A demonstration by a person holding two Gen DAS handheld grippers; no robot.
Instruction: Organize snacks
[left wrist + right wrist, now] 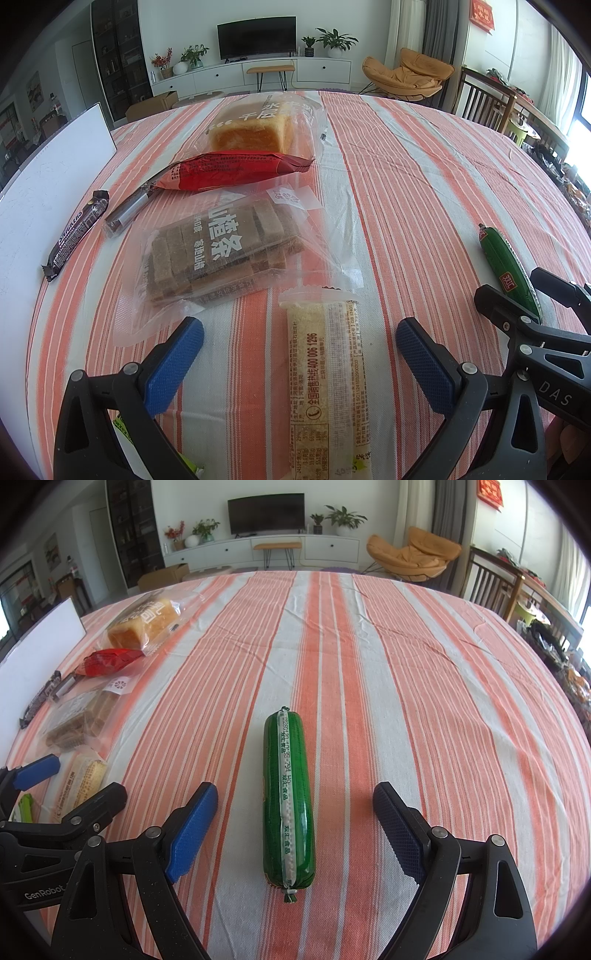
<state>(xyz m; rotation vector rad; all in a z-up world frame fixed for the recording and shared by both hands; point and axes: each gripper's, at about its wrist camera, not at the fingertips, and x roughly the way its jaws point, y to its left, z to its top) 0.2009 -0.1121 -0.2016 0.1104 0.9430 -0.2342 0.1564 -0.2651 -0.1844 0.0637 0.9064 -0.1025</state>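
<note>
A green sausage (288,801) lies lengthwise alone on the striped cloth (406,701), well apart from the wrapped snacks (221,251).

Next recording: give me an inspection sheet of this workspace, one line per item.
Surface: striped tablecloth, lightly creased.
Job's things: green sausage alone; bread loaf, red packet, hawthorn strips, Snickers bar, pale long bar grouped at the left.
Clutter: white board at the table edge.
Grippers: left gripper open over the pale long bar; right gripper open around the sausage, not touching.
Cables: nothing seen.
Surroundings: television, orange chair, plants.
</note>
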